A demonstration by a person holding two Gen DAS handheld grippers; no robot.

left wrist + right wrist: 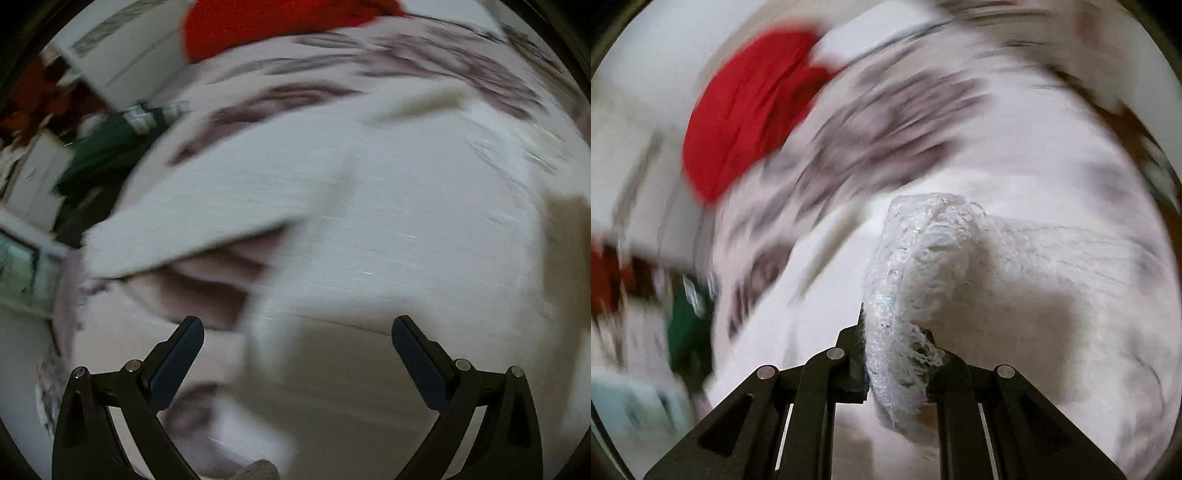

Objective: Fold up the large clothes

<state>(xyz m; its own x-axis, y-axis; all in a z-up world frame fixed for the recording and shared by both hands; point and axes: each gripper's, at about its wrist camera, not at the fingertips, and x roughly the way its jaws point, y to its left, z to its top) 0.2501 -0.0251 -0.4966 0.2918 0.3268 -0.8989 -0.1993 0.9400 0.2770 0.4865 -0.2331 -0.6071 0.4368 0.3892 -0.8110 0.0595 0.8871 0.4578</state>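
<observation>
A large white knitted garment (388, 221) lies spread on a patterned bedsheet (295, 92), one sleeve reaching left. My left gripper (297, 328) is open and empty just above the garment's lower part. My right gripper (897, 332) is shut on a bunched fold of the white fuzzy garment (923, 266) and holds it up off the bed. Both views are blurred by motion.
A red cloth (266, 26) lies at the far side of the bed; it also shows in the right wrist view (746, 118). A dark green item (107, 155) sits by the bed's left edge, next to white furniture (40, 177).
</observation>
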